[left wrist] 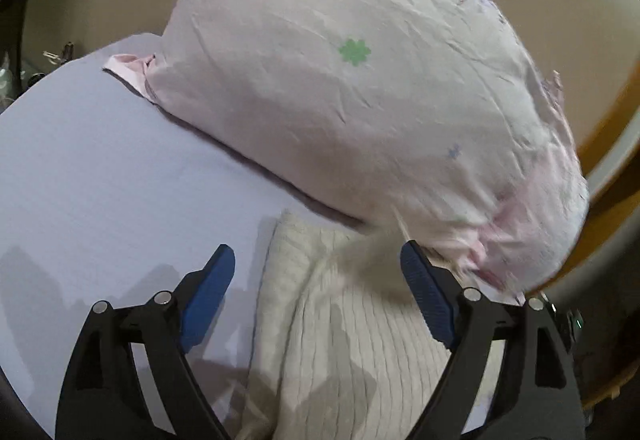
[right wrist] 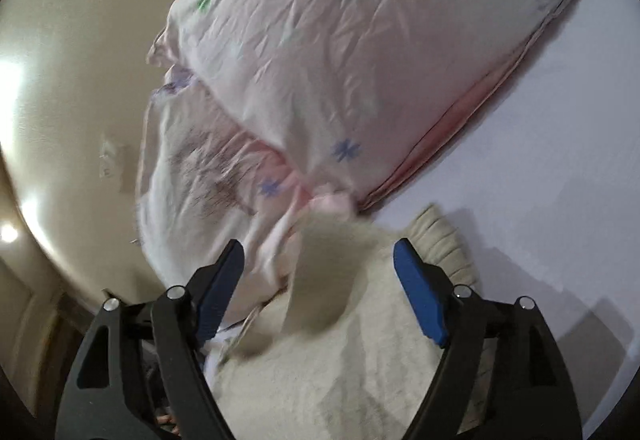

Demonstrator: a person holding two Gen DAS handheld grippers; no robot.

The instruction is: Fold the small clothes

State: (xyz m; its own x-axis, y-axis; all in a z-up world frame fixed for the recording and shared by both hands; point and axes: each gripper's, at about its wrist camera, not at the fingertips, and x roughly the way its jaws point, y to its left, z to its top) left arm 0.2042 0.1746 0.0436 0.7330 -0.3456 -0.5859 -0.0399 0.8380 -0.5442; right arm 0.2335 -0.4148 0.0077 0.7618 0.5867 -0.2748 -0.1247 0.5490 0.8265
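A cream ribbed knit garment (left wrist: 344, 340) lies on the pale lilac bed sheet (left wrist: 100, 179), right under both grippers; it also shows in the right wrist view (right wrist: 340, 372). My left gripper (left wrist: 318, 268) is open, its blue pads spread above the garment, a blurred fold of knit between them. My right gripper (right wrist: 319, 260) is open too, over the garment's ribbed hem (right wrist: 440, 240), with a blurred flap of cloth between its fingers. Neither holds anything.
A large pale pink pillow (left wrist: 352, 79) with small flower prints lies just beyond the garment; it also shows in the right wrist view (right wrist: 340, 51). The beige wall (right wrist: 80, 79) stands behind it. The sheet (right wrist: 540, 159) stretches to the right.
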